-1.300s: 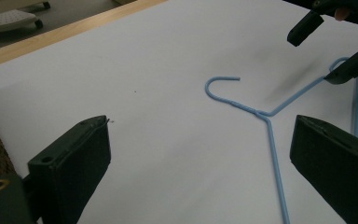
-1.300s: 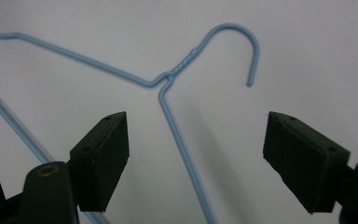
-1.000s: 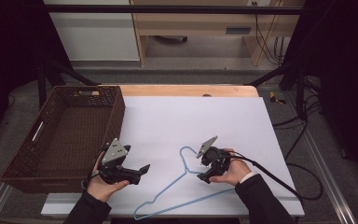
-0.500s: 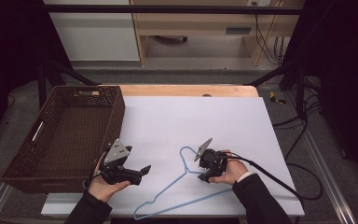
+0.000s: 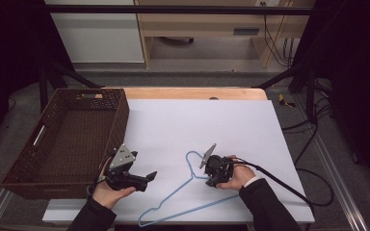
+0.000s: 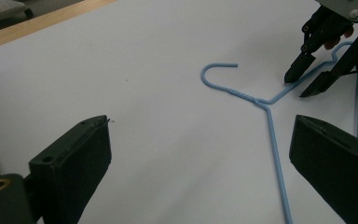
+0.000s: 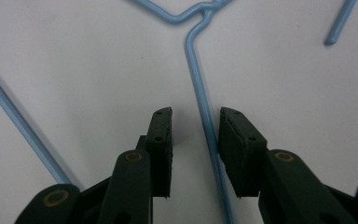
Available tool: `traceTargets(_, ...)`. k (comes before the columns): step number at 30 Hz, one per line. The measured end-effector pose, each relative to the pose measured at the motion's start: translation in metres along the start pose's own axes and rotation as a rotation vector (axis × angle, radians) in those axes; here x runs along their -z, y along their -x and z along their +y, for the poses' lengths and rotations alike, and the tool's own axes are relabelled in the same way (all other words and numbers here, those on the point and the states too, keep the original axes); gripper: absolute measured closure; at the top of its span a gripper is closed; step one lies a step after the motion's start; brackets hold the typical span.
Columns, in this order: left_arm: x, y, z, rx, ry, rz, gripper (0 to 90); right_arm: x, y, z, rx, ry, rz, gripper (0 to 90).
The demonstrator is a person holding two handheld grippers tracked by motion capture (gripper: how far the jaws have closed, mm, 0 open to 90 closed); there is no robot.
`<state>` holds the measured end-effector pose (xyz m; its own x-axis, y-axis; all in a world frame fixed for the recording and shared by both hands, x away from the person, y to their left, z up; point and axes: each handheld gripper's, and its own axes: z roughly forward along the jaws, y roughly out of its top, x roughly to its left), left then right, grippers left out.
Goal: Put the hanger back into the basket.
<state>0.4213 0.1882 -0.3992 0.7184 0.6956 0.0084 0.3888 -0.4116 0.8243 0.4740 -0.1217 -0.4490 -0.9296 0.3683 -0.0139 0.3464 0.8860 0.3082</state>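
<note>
A blue wire hanger [image 5: 188, 190] is lying on the white counter [image 5: 212, 125] near its front edge. The right gripper [image 7: 193, 140], its jaws just closing, is straddling one hanger arm without pinching it. The left gripper [image 6: 200, 154] is hovering with jaws spread. Beyond, at the left, a brown wicker basket [image 5: 24, 168] is sitting empty.

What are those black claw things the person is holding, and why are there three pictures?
They are grabbing tools, called grippers, each with two black jaws that squeeze together like tongs. A person holds one in each hand at a white table.

One picture comes from a camera high above the table. The other two come from little cameras riding on each gripper, looking along its jaws.

On the table lies a blue wire hanger, with a brown woven basket beside it. The left gripper is open and holds nothing. The right gripper has just been closing its jaws, with one arm of the hanger between them, but there are still gaps, so it isn't pinched yet.
</note>
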Motion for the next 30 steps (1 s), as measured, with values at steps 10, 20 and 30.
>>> traceTargets(10, -0.002, 0.0, 0.0, -0.004, -0.007, -0.002, 5.0, 0.0, 0.006, 0.001, -0.021, -0.008, 0.022, 71.2)
traceTargets(20, -0.005, 0.0, -0.001, -0.005, -0.016, -0.004, 5.2, -0.001, 0.008, 0.001, 0.0, -0.005, 0.023, 77.6)
traceTargets(30, -0.007, 0.002, -0.002, -0.012, -0.025, -0.007, 5.2, -0.001, 0.011, 0.003, 0.049, -0.021, 0.038, 84.9)
